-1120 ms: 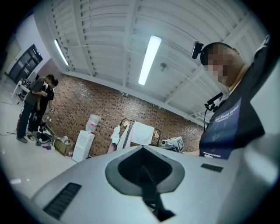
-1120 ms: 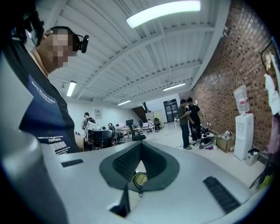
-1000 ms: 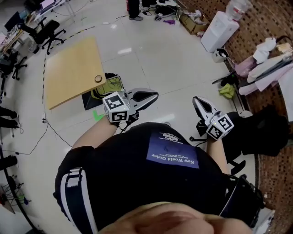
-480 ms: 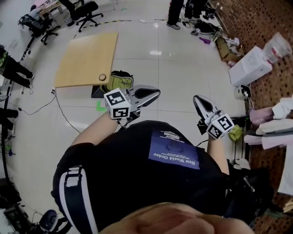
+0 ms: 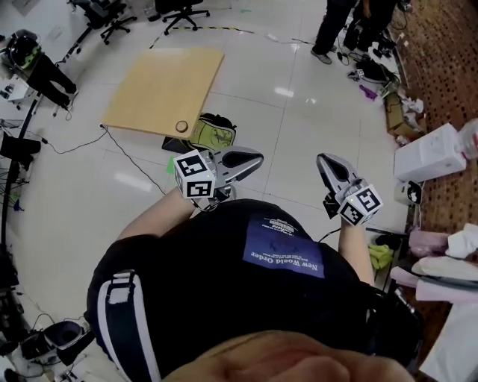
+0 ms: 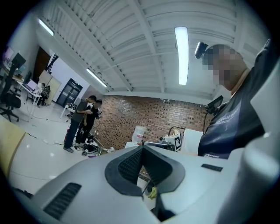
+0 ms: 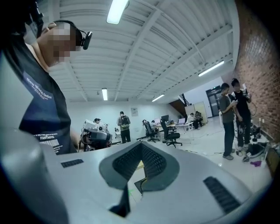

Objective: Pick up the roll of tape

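Note:
The roll of tape (image 5: 181, 126) is a small brown ring on the near edge of a light wooden table (image 5: 160, 86), up and left in the head view. My left gripper (image 5: 256, 157) is held level in front of the person's body, well short of the table and to the tape's right, jaws shut and empty. My right gripper (image 5: 322, 160) is further right over bare floor, also shut with nothing in it. In the left gripper view the gripper (image 6: 142, 149) faces a brick wall. In the right gripper view the gripper (image 7: 141, 148) faces an open office. The tape shows in neither gripper view.
A green and yellow bag (image 5: 213, 133) lies on the floor by the table's near corner. People (image 5: 340, 22) stand at the far side among cables and clutter. A white box-like unit (image 5: 433, 153) sits at the right. Office chairs (image 5: 179, 9) stand beyond the table.
The person has turned: in the head view the table and tape slid rightward and toward the centre, and the white unit moved to the right edge. Both grippers stay shut before the body.

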`<state>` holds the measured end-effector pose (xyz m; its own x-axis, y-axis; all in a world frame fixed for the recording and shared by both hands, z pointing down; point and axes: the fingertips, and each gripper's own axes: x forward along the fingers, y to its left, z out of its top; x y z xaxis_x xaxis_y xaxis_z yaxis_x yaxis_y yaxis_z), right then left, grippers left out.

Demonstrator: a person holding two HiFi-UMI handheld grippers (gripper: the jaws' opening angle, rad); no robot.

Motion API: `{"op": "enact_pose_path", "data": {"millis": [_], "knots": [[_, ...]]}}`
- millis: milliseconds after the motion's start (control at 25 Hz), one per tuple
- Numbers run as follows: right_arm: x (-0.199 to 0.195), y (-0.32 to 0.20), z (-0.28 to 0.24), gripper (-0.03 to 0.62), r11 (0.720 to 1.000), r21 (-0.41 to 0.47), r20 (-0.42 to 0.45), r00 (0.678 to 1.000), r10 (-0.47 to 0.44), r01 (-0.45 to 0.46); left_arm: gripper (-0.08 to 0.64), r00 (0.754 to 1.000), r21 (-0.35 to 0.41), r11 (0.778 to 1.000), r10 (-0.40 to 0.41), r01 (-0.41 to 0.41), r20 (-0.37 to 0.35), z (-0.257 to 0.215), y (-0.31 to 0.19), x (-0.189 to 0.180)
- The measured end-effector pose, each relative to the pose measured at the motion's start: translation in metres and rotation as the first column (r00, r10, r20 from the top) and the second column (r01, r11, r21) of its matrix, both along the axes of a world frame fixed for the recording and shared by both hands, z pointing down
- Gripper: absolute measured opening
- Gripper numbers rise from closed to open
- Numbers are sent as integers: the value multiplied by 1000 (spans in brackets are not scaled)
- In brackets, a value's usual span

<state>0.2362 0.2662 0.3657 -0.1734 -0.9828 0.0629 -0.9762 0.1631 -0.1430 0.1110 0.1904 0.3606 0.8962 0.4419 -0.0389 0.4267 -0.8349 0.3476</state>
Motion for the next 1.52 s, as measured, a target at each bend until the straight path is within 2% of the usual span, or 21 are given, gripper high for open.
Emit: {"op": "enact_pose_path", "data": {"millis": [240, 400, 560, 760, 880, 960, 1040, 1160, 1280, 1360, 1520], "knots": [[10, -113, -16, -15, 1000, -17, -35, 999, -24, 23, 6, 999, -31, 1000, -1, -1, -44, -4, -106, 21], [24, -178, -28, -14, 1000, -21, -56, 998, -11, 10, 6, 998, -15, 1000, 24, -25, -50, -8, -175, 41], [45, -233, -28, -14, 1000, -22, -41, 999, -16, 15, 6, 999, -3, 1000, 24, -24, -43, -9, -229, 69], [69, -293, -14, -15, 993, -49, -20, 994, -105, 104, 6, 998, -25, 998, -55, 55, -3, 3, -281, 96], [102, -323, -2, -14, 983, -44, -4, 984, -180, 180, 6, 989, -10, 989, -145, 145, 16, 15, -306, 120], [127, -346, 2, -14, 968, -29, 1, 968, -249, 249, 6, 976, -1, 976, -218, 218, 26, 18, -322, 141], [144, -380, 3, -15, 938, -14, -6, 938, -347, 347, 6, 951, 21, 951, -308, 307, 30, 16, -343, 157], [152, -425, 5, -15, 875, -8, -33, 874, -484, 484, 6, 897, 38, 898, -440, 439, 38, 14, -377, 167], [152, -459, 7, -14, 796, -14, -44, 795, -605, 605, 6, 815, 31, 818, -575, 575, 64, 15, -398, 161], [153, -480, 6, -15, 754, -16, -30, 754, -656, 656, 6, 759, 24, 763, -646, 646, 80, 15, -408, 159], [128, -506, -1, -15, 684, 7, -30, 683, -729, 730, 6, 682, 29, 686, -726, 727, 92, 10, -420, 135]]}}
